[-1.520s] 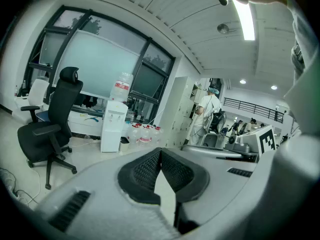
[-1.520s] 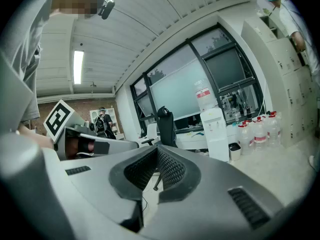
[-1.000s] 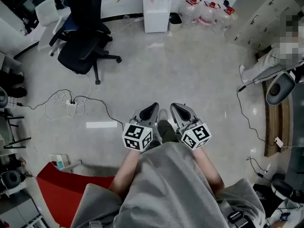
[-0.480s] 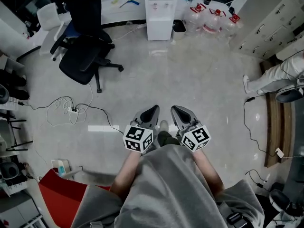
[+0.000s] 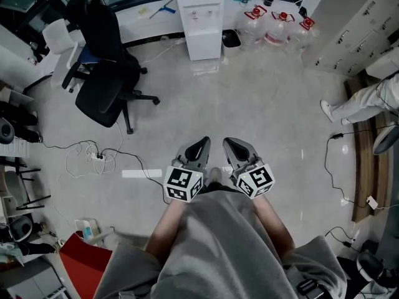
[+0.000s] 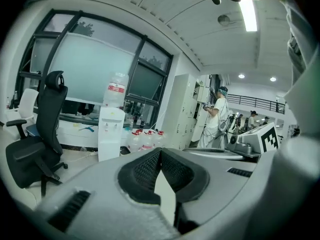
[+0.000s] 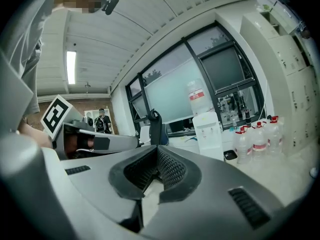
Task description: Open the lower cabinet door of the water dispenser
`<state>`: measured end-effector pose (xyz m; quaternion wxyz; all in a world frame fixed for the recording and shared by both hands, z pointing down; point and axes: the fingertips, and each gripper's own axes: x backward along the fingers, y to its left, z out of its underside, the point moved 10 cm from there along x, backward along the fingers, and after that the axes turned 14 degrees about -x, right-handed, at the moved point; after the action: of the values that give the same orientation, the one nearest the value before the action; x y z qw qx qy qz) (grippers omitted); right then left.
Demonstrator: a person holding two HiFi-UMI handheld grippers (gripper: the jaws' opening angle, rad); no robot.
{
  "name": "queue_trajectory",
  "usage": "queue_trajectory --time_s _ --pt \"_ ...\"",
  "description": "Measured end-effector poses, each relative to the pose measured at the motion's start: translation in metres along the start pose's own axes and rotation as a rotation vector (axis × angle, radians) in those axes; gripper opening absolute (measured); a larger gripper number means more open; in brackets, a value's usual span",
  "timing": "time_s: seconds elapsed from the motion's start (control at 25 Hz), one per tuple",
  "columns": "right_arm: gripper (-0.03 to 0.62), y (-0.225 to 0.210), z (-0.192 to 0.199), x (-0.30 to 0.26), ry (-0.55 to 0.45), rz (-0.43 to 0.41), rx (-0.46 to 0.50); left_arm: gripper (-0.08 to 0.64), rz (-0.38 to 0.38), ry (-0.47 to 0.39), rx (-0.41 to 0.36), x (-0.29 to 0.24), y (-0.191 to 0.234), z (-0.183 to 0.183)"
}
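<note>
The white water dispenser (image 5: pixel 199 16) stands at the far wall, a bottle on top; its lower cabinet door (image 5: pixel 203 44) looks closed. Both grippers are held side by side in front of my body, far short of it. My left gripper (image 5: pixel 201 144) and my right gripper (image 5: pixel 229 143) point toward the dispenser, jaws together, nothing between them. The left gripper view has the dispenser (image 6: pixel 110 133) ahead to the left of the shut left gripper (image 6: pixel 160 152). In the right gripper view the dispenser (image 7: pixel 208 134) stands right of the shut right gripper (image 7: pixel 157 149).
A black office chair (image 5: pixel 105 73) stands left of the path. Several water bottles (image 5: pixel 274 17) and a small bin (image 5: pixel 231 39) sit right of the dispenser. A power strip with cables (image 5: pixel 95 155) lies on the floor at left. A person (image 5: pixel 368 101) is at right, near lockers (image 5: pixel 352 27).
Both grippers have travelled forward across the floor toward the dispenser, which now shows larger and lower in the head view. Their jaws stayed shut.
</note>
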<state>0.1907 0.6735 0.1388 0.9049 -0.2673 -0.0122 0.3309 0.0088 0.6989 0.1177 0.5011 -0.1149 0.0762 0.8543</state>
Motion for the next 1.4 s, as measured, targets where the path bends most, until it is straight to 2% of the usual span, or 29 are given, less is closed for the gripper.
queue_trajectory --time_s 0.2,0.32,0.48,0.96,1.4 --pt "0.011 -0.023 -0.021 -0.015 -0.077 0.009 0.018 0.009 -0.024 -0.042 -0.132 -0.031 0.012 -0.021" --pt "0.012 -0.036 -0.035 -0.031 -0.114 0.019 0.033 0.009 0.017 -0.068 -0.178 -0.053 0.027 -0.03" --pt "0.012 -0.057 -0.053 -0.059 -0.122 0.048 0.044 0.009 0.087 -0.074 -0.2 -0.088 0.053 -0.036" --pt "0.012 -0.097 -0.097 -0.17 -0.122 0.19 0.013 0.009 0.232 -0.043 -0.183 -0.182 0.166 -0.06" --pt "0.012 -0.113 -0.113 -0.242 -0.102 0.271 0.003 0.009 0.272 -0.01 -0.128 -0.229 0.257 -0.06"
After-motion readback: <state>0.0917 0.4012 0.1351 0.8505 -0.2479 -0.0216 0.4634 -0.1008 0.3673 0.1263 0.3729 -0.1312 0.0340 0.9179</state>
